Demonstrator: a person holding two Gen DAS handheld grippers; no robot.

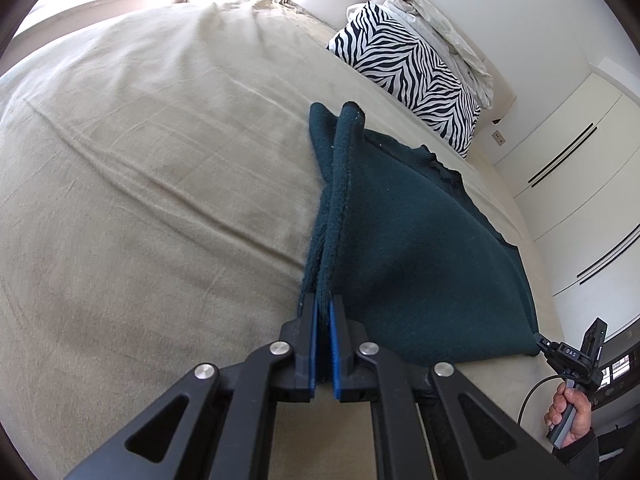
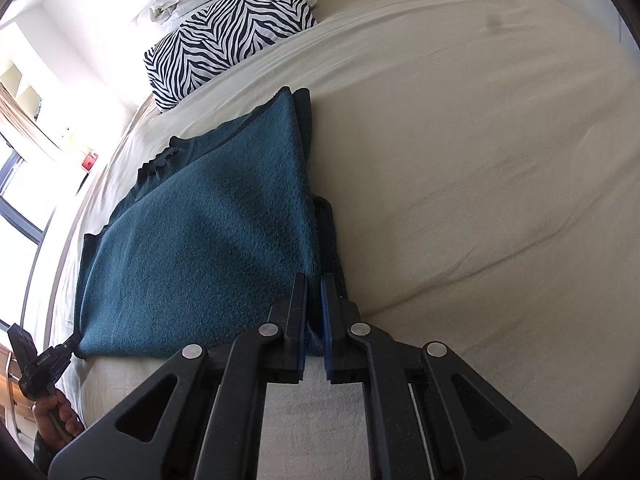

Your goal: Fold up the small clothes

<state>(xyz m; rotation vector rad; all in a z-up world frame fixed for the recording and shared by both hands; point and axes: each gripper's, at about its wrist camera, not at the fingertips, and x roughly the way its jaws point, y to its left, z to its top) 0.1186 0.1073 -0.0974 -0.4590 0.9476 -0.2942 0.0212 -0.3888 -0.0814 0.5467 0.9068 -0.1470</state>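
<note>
Left hand-held gripper [image 1: 324,308]: jaws pinched tight on one edge of a dark teal garment [image 1: 420,248], blue pads nearly meeting, cloth bunched upright between them. Right hand-held gripper [image 2: 314,288]: likewise clamped on the opposite edge of the same garment [image 2: 200,248], fabric caught between the pads. Garment lies stretched between the two grips on a bed [image 1: 140,160], beige cover beneath, lightly creased. Each view shows the other gripper off at the far corner, a hand [image 1: 572,412] wrapped round its handle. Zebra-striped pillow [image 1: 404,68] sits beyond the garment near the bed's head, apart from it; rumpled pale bedding [image 1: 448,28] behind the pillow.
</note>
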